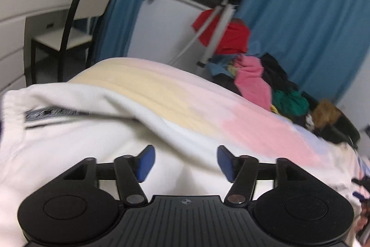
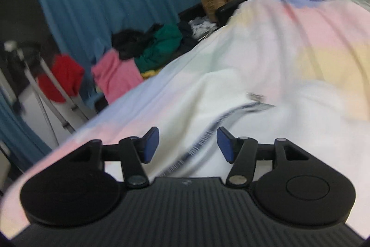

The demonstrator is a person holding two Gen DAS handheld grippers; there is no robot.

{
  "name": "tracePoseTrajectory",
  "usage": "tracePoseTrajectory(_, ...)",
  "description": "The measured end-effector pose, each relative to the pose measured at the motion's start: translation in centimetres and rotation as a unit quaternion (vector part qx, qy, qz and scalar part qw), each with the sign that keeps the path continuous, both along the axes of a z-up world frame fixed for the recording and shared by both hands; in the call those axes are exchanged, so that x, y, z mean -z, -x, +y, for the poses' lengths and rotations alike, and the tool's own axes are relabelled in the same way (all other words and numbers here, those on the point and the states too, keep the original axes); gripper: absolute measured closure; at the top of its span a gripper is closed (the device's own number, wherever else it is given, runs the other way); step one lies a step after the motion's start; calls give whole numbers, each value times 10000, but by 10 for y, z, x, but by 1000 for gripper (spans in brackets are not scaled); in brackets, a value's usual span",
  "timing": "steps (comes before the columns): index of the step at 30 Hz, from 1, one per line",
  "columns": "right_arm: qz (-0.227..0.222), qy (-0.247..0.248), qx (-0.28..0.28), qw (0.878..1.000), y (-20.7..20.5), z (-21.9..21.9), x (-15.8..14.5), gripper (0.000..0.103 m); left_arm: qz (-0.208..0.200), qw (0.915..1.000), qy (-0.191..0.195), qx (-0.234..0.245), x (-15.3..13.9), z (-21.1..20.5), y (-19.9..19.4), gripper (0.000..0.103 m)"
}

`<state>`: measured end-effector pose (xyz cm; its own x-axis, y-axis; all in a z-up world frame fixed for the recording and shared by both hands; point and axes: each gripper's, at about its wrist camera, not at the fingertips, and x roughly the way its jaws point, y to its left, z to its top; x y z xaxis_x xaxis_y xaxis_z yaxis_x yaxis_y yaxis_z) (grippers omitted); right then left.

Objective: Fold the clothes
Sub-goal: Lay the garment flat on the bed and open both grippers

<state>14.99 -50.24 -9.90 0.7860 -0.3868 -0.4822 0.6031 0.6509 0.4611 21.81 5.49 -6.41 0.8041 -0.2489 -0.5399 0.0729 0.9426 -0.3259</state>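
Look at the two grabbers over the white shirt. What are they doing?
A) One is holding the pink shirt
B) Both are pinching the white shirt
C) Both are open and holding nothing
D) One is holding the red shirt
C: the left grabber and the right grabber both show a wide gap between their blue pads, with the white shirt lying loose underneath.

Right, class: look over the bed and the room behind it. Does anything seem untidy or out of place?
Yes. A jumbled heap of clothes lies unfolded past the bed's far edge, pink, green, black and red mixed together. The white garment on the bed is rumpled, not flat. Both grippers are open, holding nothing.
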Motion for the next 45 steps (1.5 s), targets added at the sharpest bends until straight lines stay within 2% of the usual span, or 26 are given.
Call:
tracePoseTrajectory(2, -34, -253, 145, 9996, 33, -5, -1, 43, 28, 10000, -57, 49, -5, -7, 44, 29)
tracePoseTrajectory(6, 110, -665, 166, 9976, 81, -19, -1, 42, 286, 9995, 150, 48, -8, -11, 127, 23)
tracePoseTrajectory(9, -32, -1179, 141, 9929, 104, -32, 5, 42, 401, 9990, 118, 150, -9, -10, 165, 22)
tracePoseTrajectory(12, -238, -1863, -162, 9821, 103, -44, 25, 42, 262, 9996, -118, 75, -8, -14, 189, 20)
tracePoseTrajectory(14, -414, -2091, -229, 9768, 97, -51, 40, 44, 261, 9996, -100, 51, 0, -17, 193, 20)
tracePoseTrajectory(16, -537, -2053, -204, 9770, 89, -56, 48, 56, 276, 9995, -110, 89, 8, -23, 193, 20)
tracePoseTrajectory(17, -590, -2001, -182, 9778, 84, -59, 50, 67, 299, 9993, -169, 146, 12, -27, 190, 20)
tracePoseTrajectory(18, -611, -1898, -171, 9798, 79, -61, 51, 74, 329, 9991, -219, 167, 17, -30, 185, 20)
tracePoseTrajectory(19, -592, -1739, -176, 9828, 74, -63, 48, 91, 361, 9988, -268, 182, 22, -33, 180, 20)
tracePoseTrajectory(20, -604, -1513, -132, 9866, 73, -62, 44, 96, 373, 9988, -269, 193, 25, -35, 177, 20)
tracePoseTrajectory(22, -741, -923, 103, 9929, 77, -58, 32, 97, 385, 9988, -223, 209, 29, -36, 173, 20)
tracePoseTrajectory(24, -876, -413, 436, 9943, 84, -56, 22, 97, 406, 9988, -174, 211, 30, -35, 171, 20)
tracePoseTrajectory(26, -704, -405, 689, 9943, 84, -64, 27, 97, 396, 9991, -94, 150, 29, -29, 172, 20)
tracePoseTrajectory(28, -464, -590, 675, 9949, 80, -71, 42, 97, 390, 9992, 7, 79, 29, -23, 172, 20)
tracePoseTrajectory(31, -265, -587, 521, 9966, 77, -71, 54, 95, 462, 9989, 79, -12, 28, -15, 167, 20)
tracePoseTrajectory(34, -275, -818, 567, 9947, 88, -68, 47, 89, 475, 9989, 0, -38, 27, -14, 166, 20)
tracePoseTrajectory(36, -281, -971, 677, 9926, 102, -63, 40, 77, 440, 9990, -39, -16, 25, -13, 169, 20)
tracePoseTrajectory(37, -276, -958, 765, 9921, 110, -58, 35, 66, 425, 9991, -27, -4, 23, -13, 171, 20)
tracePoseTrajectory(38, -250, -903, 866, 9918, 120, -52, 30, 50, 411, 9992, -10, 7, 22, -12, 173, 20)
tracePoseTrajectory(40, -104, -678, 1154, 9909, 139, -41, 22, 37, 370, 9993, 23, 13, 19, -10, 177, 20)
tracePoseTrajectory(43, 162, -376, 1652, 9854, 169, -28, 9, 37, 345, 9994, 71, 5, 14, -8, 183, 20)
tracePoseTrajectory(45, 484, -443, 2113, 9752, 188, -26, 4, 37, 329, 9994, 116, -16, 12, -5, 187, 20)
